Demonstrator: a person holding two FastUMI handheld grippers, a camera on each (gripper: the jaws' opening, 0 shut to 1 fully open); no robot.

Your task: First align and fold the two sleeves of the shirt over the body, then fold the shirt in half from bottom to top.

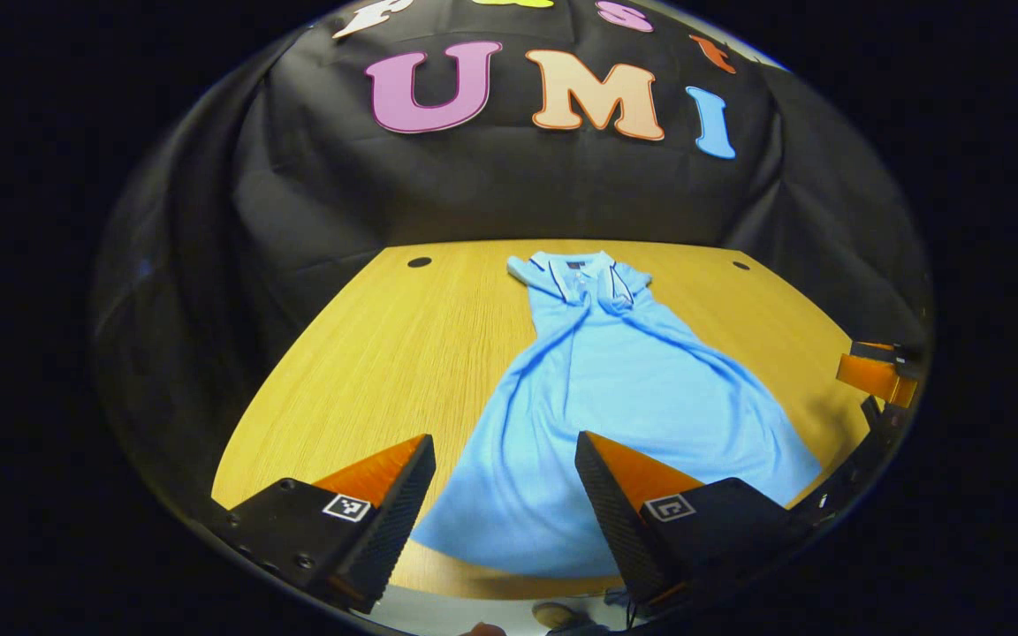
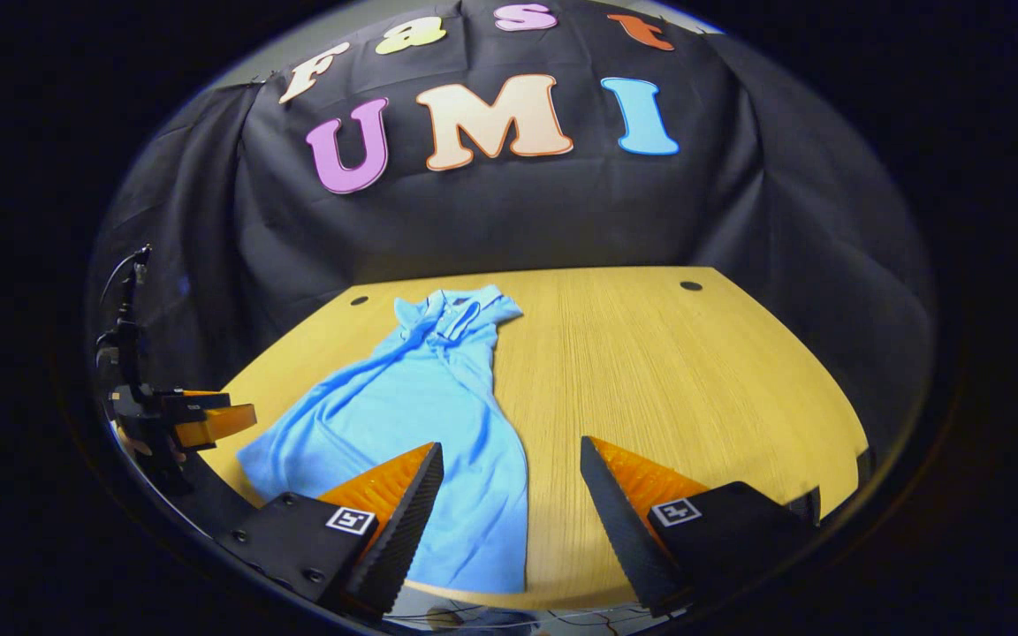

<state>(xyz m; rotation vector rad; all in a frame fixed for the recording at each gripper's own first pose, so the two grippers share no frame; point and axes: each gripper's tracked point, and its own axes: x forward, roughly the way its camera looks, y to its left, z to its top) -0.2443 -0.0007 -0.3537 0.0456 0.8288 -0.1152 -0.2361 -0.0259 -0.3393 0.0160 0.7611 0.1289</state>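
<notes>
The shirt point(image 1: 624, 397) lies flat on the table point(image 1: 403, 353), collar toward the far edge, hem at the near edge, both sleeves folded over the body. The left gripper point(image 1: 505, 503) hangs above the hem, fingers spread, holding nothing. The right gripper point(image 2: 509, 512) hangs spread over the near edge, beside the shirt's hem point(image 2: 474, 548).

Light blue shirt point(image 1: 624, 397) lies flat on the table, sleeves folded in.

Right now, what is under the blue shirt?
The blue shirt lies flat on the wooden table, whose bare top shows all around it. Whatever might lie beneath the cloth is covered, so I cannot tell.
</notes>
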